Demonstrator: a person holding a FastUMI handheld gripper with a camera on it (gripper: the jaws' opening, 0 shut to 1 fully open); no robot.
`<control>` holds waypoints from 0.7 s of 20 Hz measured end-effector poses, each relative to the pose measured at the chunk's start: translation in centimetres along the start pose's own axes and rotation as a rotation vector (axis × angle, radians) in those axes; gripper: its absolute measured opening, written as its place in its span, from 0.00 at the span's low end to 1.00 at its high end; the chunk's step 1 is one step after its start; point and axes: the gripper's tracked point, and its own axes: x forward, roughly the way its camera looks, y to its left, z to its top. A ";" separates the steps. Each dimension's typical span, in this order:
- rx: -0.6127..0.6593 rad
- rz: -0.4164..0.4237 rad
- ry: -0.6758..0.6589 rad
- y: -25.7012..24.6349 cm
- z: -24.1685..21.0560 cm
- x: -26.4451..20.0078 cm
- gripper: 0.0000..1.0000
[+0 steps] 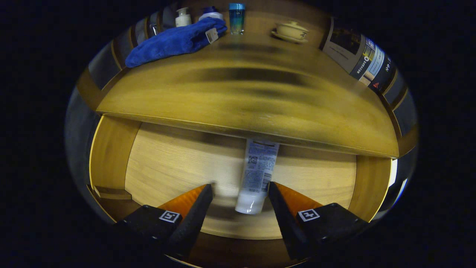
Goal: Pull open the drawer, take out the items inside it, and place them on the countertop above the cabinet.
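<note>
The drawer (pixel 111 156) stands pulled open below the wooden countertop (pixel 238 96). A white tube (pixel 256 175) lies on the drawer floor, its cap end toward me and its far end hidden under the countertop's front edge. My gripper (pixel 241 188) is open, hovering over the drawer. The tube's cap end lies between the fingers, closer to the right finger (pixel 277 197), and I cannot tell whether that finger touches it. On the countertop beyond lies a blue towel (pixel 174 41).
At the back of the countertop stand a small white pump bottle (pixel 183 16), a white jar with a dark lid (pixel 210 14), a blue bottle (pixel 237 18) and a lidded cream cup on a saucer (pixel 292 30). A printed box (pixel 362 56) sits at the right.
</note>
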 end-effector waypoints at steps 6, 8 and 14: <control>0.050 -0.003 0.043 -0.4 -0.3 0.8 0.90; 0.059 0.000 0.041 -0.3 0.1 0.1 0.80; 0.064 -0.009 -0.027 0.8 2.4 -2.1 0.44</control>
